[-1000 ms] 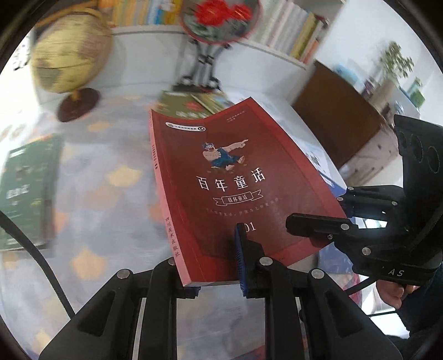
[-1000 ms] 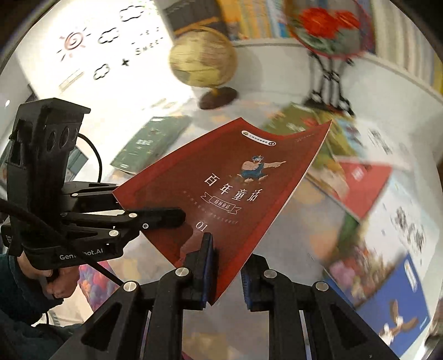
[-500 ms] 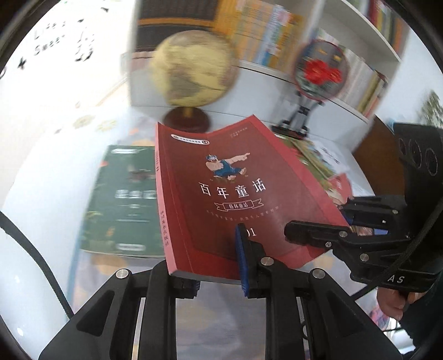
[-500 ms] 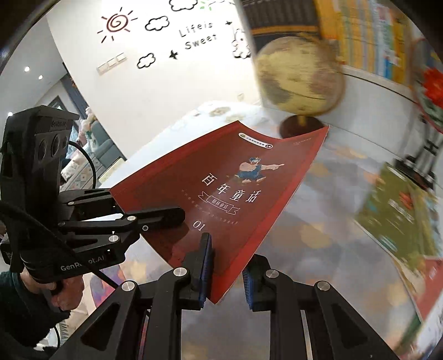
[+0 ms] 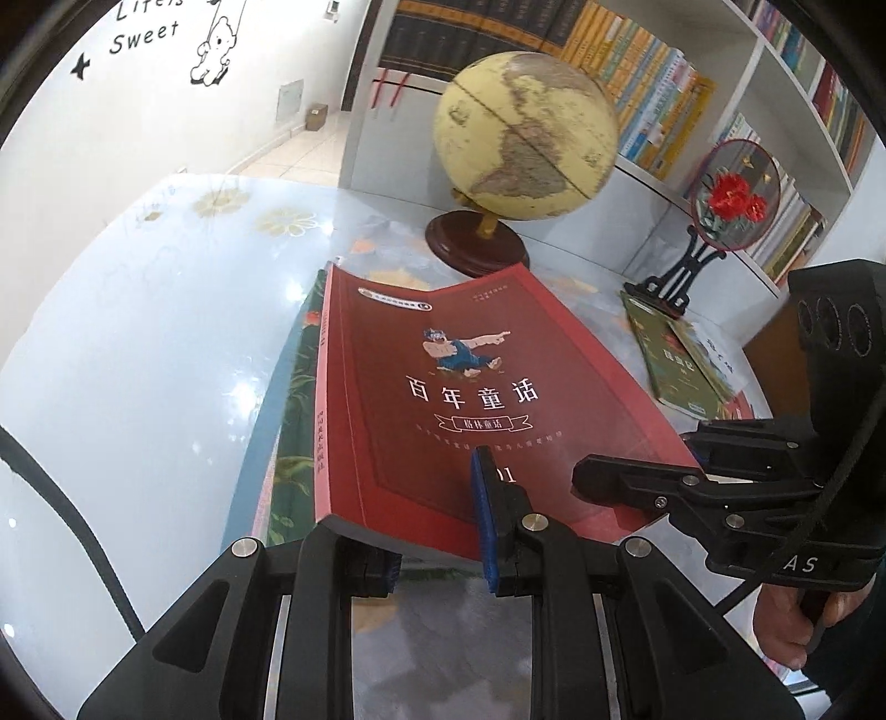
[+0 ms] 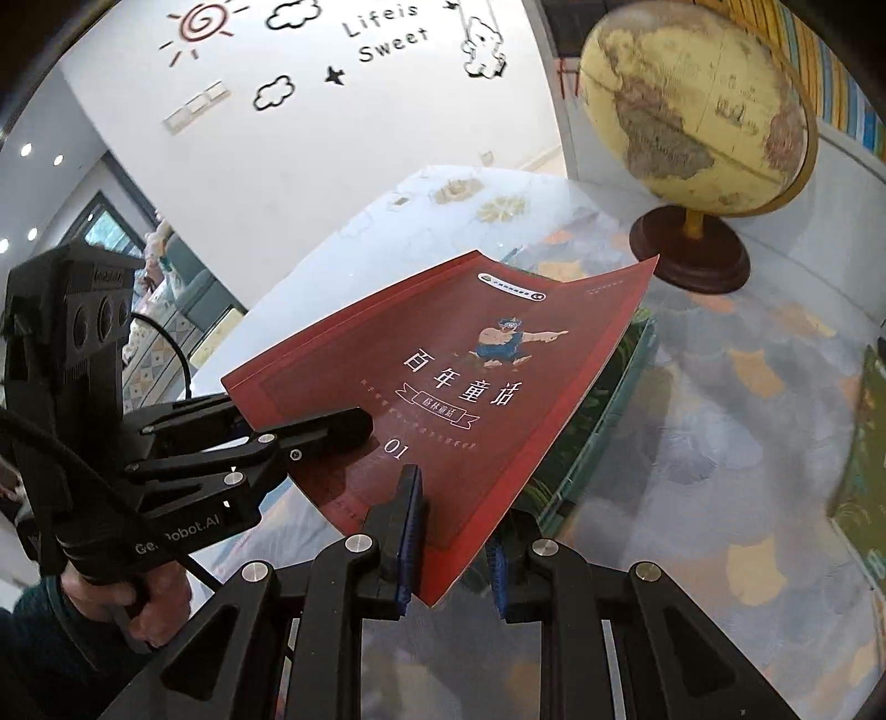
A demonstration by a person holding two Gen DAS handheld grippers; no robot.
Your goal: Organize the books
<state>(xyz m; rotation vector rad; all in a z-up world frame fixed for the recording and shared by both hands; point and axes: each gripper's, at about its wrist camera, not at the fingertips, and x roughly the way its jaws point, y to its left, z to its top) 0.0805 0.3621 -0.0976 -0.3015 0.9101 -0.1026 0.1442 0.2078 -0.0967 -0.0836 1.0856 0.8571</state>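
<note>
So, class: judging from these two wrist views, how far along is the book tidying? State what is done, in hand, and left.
Done: one green floral-covered book already lies flat on the table, starting a pile. In hand: the red paperback storybook is clamped at its near edge by both the left hand-held gripper and right hand-held gripper, over that green book. Left: the green picture books by the fan stand remain loose.

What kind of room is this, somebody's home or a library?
Most likely a home study or reading corner: packed bookshelves behind a table, a desk globe, and playful "Life is Sweet" wall stickers.
</note>
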